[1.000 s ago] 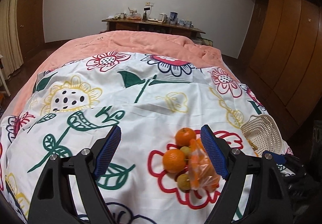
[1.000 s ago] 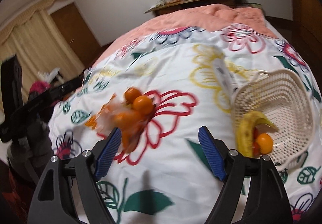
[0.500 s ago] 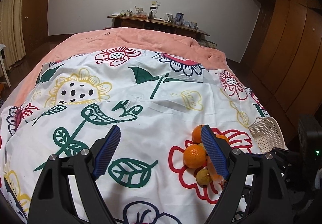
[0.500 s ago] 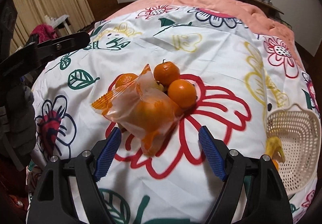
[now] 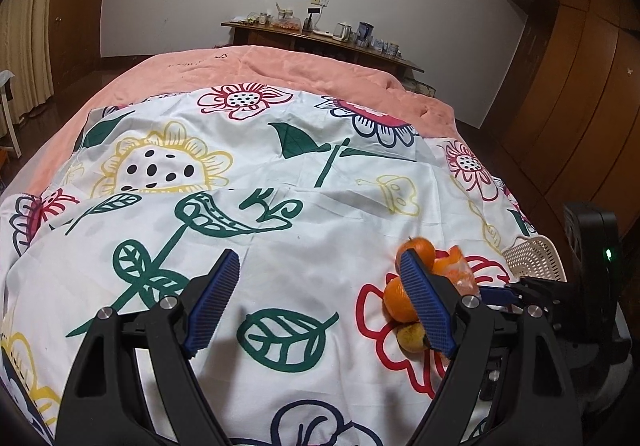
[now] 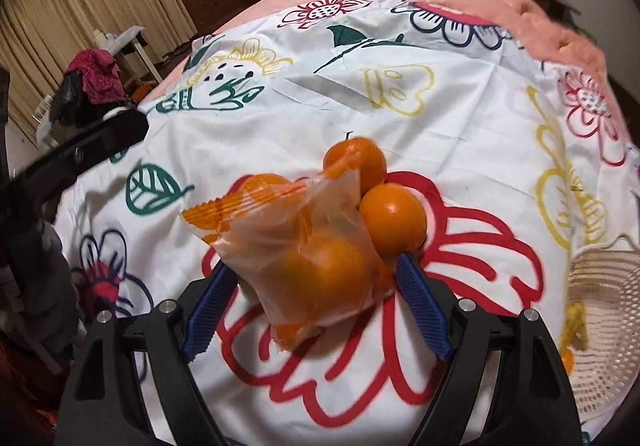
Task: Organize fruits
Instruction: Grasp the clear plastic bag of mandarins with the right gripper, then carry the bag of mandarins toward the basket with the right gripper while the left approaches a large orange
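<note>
A clear plastic bag of oranges [image 6: 304, 246] lies on the flowered sheet [image 6: 460, 117]. Two loose oranges [image 6: 394, 219] touch its far side and another [image 6: 260, 181] shows behind it. My right gripper [image 6: 312, 266] points down at the bag. Its jaws are opening, with the bag between the blue pads [image 6: 420, 306] and no clear press on it. My left gripper [image 5: 318, 266] hovers open over bare sheet, nothing between its fingers. The fruit pile [image 5: 400, 302], with a small yellow-green fruit [image 5: 410, 336], sits behind its right finger.
A white mesh basket [image 6: 600, 286] with a banana [image 6: 576, 326] stands right of the pile near the bed's edge. A pink blanket [image 5: 280, 65] covers the far half of the bed. A cluttered wooden sideboard [image 5: 320, 41] lines the back wall, wardrobes [image 5: 580, 105] the right.
My right gripper swung left from the basket to the fruit pile and came down around the bag. The left gripper drifted left, so the pile now sits outside its right finger.
</note>
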Available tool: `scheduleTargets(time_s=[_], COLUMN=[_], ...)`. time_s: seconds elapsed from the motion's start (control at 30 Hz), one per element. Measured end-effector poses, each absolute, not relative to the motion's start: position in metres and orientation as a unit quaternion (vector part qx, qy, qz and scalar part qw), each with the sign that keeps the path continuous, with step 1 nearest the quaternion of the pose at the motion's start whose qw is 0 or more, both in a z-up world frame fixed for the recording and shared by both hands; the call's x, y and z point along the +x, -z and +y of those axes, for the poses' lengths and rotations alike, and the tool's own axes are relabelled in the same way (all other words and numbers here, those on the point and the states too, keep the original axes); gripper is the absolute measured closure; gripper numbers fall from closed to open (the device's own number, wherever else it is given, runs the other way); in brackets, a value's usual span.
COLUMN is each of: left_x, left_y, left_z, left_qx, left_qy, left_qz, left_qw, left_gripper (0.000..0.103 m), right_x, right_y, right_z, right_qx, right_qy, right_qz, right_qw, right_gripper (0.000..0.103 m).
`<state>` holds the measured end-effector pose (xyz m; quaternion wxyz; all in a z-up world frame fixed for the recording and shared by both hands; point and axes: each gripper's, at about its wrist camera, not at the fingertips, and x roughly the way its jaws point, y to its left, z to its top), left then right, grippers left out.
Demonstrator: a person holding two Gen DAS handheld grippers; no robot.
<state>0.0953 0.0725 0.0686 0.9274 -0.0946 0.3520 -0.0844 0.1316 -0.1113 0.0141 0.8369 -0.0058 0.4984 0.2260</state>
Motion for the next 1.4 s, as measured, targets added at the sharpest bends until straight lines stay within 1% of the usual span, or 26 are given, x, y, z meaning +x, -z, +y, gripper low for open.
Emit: scheduleTargets(time_s=[0.07, 0.13, 0.17, 0.33, 0.4, 0.77, 0.93, 1.4], left_x=[0.095, 0.095, 0.095, 0.095, 0.096, 0.099, 0.099, 0.114], left_y=[-0.067, -0.067, -0.066, -0.065, -0.065, -0.063, -0.061, -0.039], left_z=[0.073, 0.074, 0.075, 0.074, 0.073, 0.062, 0.051, -0.007], left_qx=[-0.095, -0.096, -0.096, -0.096, -0.092, -0.079, -0.066, -0.004], left_qy=[0.085, 0.084, 0.084, 0.084, 0.085, 0.088, 0.101, 0.153], left_qz=[0.353, 0.353, 0.354, 0.355, 0.356, 0.365, 0.371, 0.419], left_qw=[0.927, 0.927, 0.927, 0.926, 0.926, 0.923, 0.921, 0.895], left_gripper=[0.019, 0.019, 0.019, 0.019, 0.019, 0.019, 0.019, 0.020], right_x=[0.137, 0.138, 0.137, 0.131, 0.128, 0.100, 0.090, 0.082], right_y=[-0.012, -0.011, -0.012, -0.015, -0.016, -0.037, -0.047, -0.034], right_z=[-0.114, -0.116, -0.118, -0.121, -0.125, -0.147, -0.166, -0.202], right_qx=[0.014, 0.021, 0.023, 0.017, 0.021, 0.051, 0.051, 0.108], right_qy=[-0.233, -0.235, -0.235, -0.229, -0.228, -0.225, -0.196, -0.177], right_qz=[0.505, 0.506, 0.505, 0.500, 0.497, 0.466, 0.450, 0.443], right_qw=[0.831, 0.830, 0.831, 0.835, 0.837, 0.854, 0.870, 0.872], right_gripper=[0.022, 0.026, 0.031, 0.039, 0.045, 0.046, 0.046, 0.045])
